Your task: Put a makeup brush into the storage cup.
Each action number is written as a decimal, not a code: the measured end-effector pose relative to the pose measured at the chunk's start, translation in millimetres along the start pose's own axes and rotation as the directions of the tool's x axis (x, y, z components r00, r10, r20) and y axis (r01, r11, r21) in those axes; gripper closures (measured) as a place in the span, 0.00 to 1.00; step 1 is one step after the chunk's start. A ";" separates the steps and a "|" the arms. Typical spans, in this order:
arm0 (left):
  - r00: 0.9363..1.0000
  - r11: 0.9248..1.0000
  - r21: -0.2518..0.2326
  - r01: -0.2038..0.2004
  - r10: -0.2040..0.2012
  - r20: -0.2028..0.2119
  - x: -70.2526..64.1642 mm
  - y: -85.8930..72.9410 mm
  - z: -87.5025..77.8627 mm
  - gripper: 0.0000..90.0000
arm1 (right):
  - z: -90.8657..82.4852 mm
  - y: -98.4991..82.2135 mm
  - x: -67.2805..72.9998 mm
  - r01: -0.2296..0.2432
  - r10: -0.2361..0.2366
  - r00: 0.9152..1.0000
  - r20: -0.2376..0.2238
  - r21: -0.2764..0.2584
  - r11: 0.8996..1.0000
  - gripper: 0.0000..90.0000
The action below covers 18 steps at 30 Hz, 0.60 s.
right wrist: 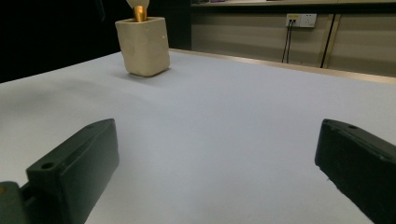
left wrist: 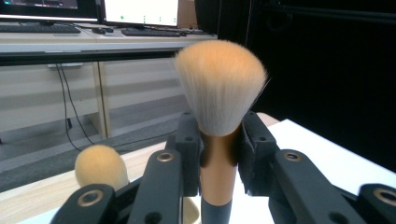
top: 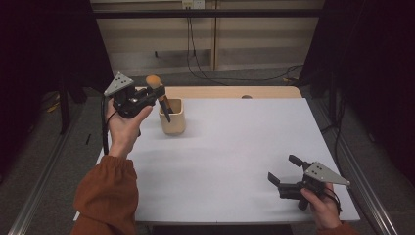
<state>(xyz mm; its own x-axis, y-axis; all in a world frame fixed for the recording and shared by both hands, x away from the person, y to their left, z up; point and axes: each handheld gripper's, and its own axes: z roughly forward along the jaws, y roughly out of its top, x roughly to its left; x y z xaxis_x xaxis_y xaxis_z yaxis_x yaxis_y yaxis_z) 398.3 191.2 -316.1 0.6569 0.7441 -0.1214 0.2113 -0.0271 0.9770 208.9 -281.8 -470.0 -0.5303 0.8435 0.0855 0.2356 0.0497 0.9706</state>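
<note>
Brush [left wrist: 218, 88]: makeup brush with a full, pale orange head of soft bristles, a shiny copper ferrule and a dark handle below it.
Weight: I judge it light, no strain on 1 gripper.
Stiffness: handle and ferrule look rigid; the bristles are soft and would splay or bend under any squeeze.
Slip risk: the copper ferrule looks smooth and glossy, so I expect it could slide or twist between my pads if I tilt it.
Where to hold: on the ferrule or the handle, never on the bristle head.
Left gripper [top: 157, 93]: closed as far as the brush lets it, jaws pressing on the copper ferrule from both sides just under the bristles, seen plainly in the left gripper view.
Brush position: lifted off the surface [top: 235, 147], tilted, its bristle end up and its dark handle end pointing down over the cup [top: 172, 116], at or just inside the rim; I cannot tell which.
Cup: cream, squarish holder standing upright near the far left of the surface; it looks heavy enough to stay put, but a knock from the handle could tip it.
Second brush [right wrist: 138, 9]: already standing in the cup, head up.
Right gripper [top: 284, 170]: jaws wide apart, holding nothing, low at the near right corner of the surface, well apart from the cup.
</note>
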 end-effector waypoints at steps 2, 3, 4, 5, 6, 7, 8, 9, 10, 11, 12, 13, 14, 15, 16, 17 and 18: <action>1.000 1.000 -0.013 0.011 -0.011 -0.007 2.2 1.4 3.1 0.81 | 0.1 -0.1 -0.1 -0.003 0.003 1.000 0.002 0.001 1.000 0.00; 1.000 1.000 -0.014 0.012 -0.012 -0.009 3.6 2.1 4.3 0.81 | 0.1 -0.2 -0.1 -0.002 0.002 1.000 0.001 0.001 1.000 0.00; 1.000 1.000 -0.014 0.009 -0.009 -0.014 4.6 2.6 5.6 0.81 | 0.1 -0.2 -0.1 -0.002 0.002 1.000 0.001 0.002 1.000 0.00; 1.000 1.000 -0.016 0.008 -0.008 -0.016 5.8 3.2 7.3 0.81 | 0.0 -0.2 -0.1 -0.001 0.001 1.000 0.001 0.002 1.000 0.00; 1.000 1.000 -0.019 0.013 -0.013 -0.019 7.2 3.7 8.5 0.81 | -0.1 -0.4 -0.4 0.003 -0.003 1.000 0.000 0.002 1.000 0.00; 1.000 1.000 -0.020 0.012 -0.013 -0.021 8.7 4.6 9.7 0.81 | -0.1 -0.4 -0.1 0.002 -0.002 1.000 0.000 0.002 1.000 0.00; 1.000 1.000 -0.020 0.016 -0.016 -0.024 9.9 5.7 10.6 0.81 | -0.1 -0.4 -0.2 0.001 -0.001 1.000 0.000 0.002 1.000 0.00; 1.000 1.000 -0.026 0.017 -0.017 -0.021 11.3 6.9 11.5 0.81 | -0.2 -0.3 -0.1 0.001 -0.001 1.000 -0.001 0.002 1.000 0.00; 1.000 0.999 -0.029 0.014 -0.015 -0.026 12.7 8.4 12.3 0.81 | -0.3 -0.3 -0.1 0.001 -0.001 1.000 -0.001 0.001 1.000 0.00; 0.999 0.999 -0.030 0.015 -0.016 -0.028 13.9 10.1 12.8 0.81 | -0.4 -0.3 0.0 0.001 -0.001 1.000 -0.001 0.001 1.000 0.00; 1.000 0.999 -0.033 0.012 -0.012 -0.025 15.4 11.7 13.1 0.81 | -0.3 -0.4 -0.1 0.002 -0.002 1.000 -0.002 0.002 1.000 0.00; 1.000 0.999 -0.046 0.013 -0.014 -0.017 16.2 13.2 13.5 0.81 | -0.2 -0.4 -0.1 0.000 0.000 1.000 -0.001 0.002 1.000 0.00; 1.000 0.999 -0.051 0.004 -0.005 -0.013 17.0 13.9 13.7 0.81 | 0.0 -0.4 0.0 -0.002 0.002 1.000 -0.001 0.002 1.000 0.00; 1.000 0.999 -0.051 0.005 -0.006 -0.017 17.4 14.3 14.4 0.81 | -0.2 -0.5 -0.2 0.000 0.000 1.000 -0.003 0.003 1.000 0.00; 1.000 0.999 -0.051 0.005 -0.005 -0.019 17.9 14.2 15.6 0.81 | -0.2 -0.6 -0.1 -0.001 0.001 1.000 -0.004 0.002 1.000 0.00; 1.000 0.999 -0.052 0.003 -0.003 -0.016 18.4 13.8 16.4 0.81 | 0.0 -0.6 0.3 -0.004 0.004 1.000 -0.003 0.001 1.000 0.00; 1.000 0.999 -0.051 0.003 -0.004 -0.016 18.7 13.1 17.6 0.81 | 0.0 -0.6 0.3 -0.005 0.005 1.000 -0.003 0.001 1.000 0.00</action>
<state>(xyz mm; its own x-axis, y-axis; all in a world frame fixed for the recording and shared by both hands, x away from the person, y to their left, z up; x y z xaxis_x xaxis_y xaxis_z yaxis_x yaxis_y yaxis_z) 426.1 193.1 -308.7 0.6442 0.7550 -0.1227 0.1766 0.0093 0.9842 208.5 -281.6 -470.6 -0.5316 0.8421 0.0907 0.2392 0.0465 0.9698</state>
